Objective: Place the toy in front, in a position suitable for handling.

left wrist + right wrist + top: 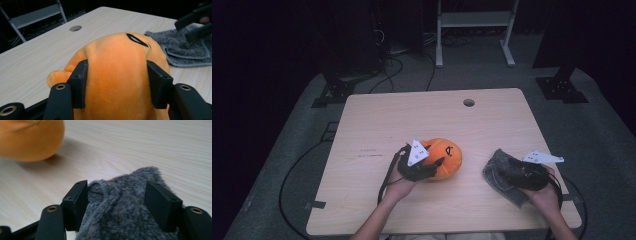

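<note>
Near the table's front, left tool squeezes orange plush.

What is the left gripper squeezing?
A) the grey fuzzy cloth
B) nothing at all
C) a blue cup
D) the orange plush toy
D: in the left gripper view the left gripper has its two black jaws pressed into both sides of the orange plush toy, while the grey cloth lies off to the side under the right gripper.
</note>
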Demonstrator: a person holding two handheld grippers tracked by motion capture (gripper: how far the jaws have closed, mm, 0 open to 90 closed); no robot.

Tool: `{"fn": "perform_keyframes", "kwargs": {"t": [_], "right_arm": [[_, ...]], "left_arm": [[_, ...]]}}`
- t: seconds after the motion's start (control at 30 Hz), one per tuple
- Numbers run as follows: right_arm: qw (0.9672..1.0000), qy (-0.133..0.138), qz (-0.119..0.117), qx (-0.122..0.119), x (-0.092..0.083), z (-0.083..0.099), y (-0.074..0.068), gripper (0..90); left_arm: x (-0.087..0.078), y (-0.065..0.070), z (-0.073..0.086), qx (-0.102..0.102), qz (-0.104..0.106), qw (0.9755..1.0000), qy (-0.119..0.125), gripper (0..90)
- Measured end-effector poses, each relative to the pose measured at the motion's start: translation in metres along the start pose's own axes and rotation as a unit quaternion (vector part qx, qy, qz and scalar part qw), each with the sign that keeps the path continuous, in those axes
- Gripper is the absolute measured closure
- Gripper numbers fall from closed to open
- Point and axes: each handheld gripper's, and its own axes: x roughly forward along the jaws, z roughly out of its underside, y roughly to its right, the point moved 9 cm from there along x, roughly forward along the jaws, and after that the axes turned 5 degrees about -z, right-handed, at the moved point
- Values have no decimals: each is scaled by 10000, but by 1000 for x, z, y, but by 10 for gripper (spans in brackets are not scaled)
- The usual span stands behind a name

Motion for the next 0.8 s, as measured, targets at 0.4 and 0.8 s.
{"fn": "perform_keyframes", "kwargs": {"t": [0.4,0.8], "right_arm": [[9979,-280,590,0,17,1,19,386],[9927,-957,721,131,45,15,31,422]], "left_arm": [[6,39,13,38,212,9995,-250,410],[-16,38,6,-177,590,9981,76,189]]}}
